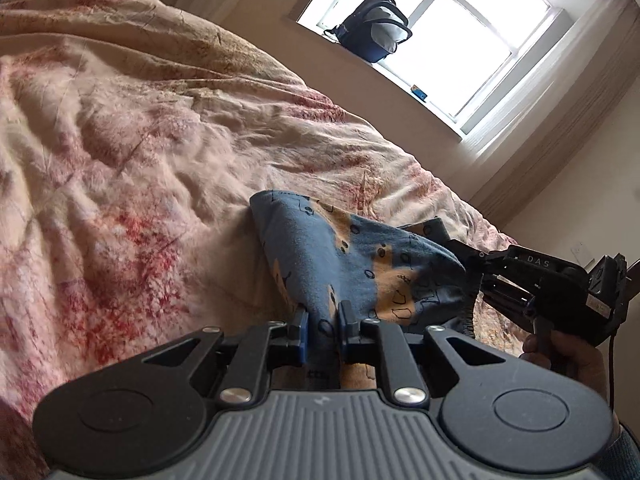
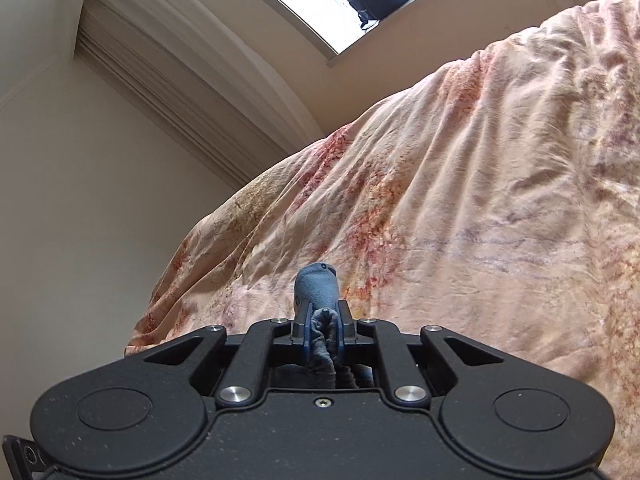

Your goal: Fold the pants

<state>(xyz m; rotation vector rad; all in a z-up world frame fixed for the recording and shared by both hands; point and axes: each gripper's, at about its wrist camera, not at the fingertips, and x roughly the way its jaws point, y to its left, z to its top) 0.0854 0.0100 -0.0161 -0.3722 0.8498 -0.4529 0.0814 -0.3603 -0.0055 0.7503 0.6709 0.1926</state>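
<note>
Pants: blue pants [image 1: 352, 264] with tan patches and small dark outline prints, lifted partly off the bed, stretched between the two tools; one rounded end still touches the cover.
Left tool: the left tool [image 1: 323, 320] is clamped on a fold of the cloth, blue pads pressing it from both sides.
Right tool: the right tool [image 2: 324, 314] is closed on a bunched ridge of the same cloth, a blue hump rising just past its fingertips; in the left wrist view it shows at the right, carried by a hand [image 1: 568, 356].
Bed: a bed cover [image 1: 140, 152], cream with red and pink blotches, crumpled, lies under and around the garment.
Window: a bright window [image 1: 460, 36] behind the bed.
Sill: a dark backpack [image 1: 376, 28] with a pale panel stands on it; a small blue object [image 1: 419, 92] lies further along.
</note>
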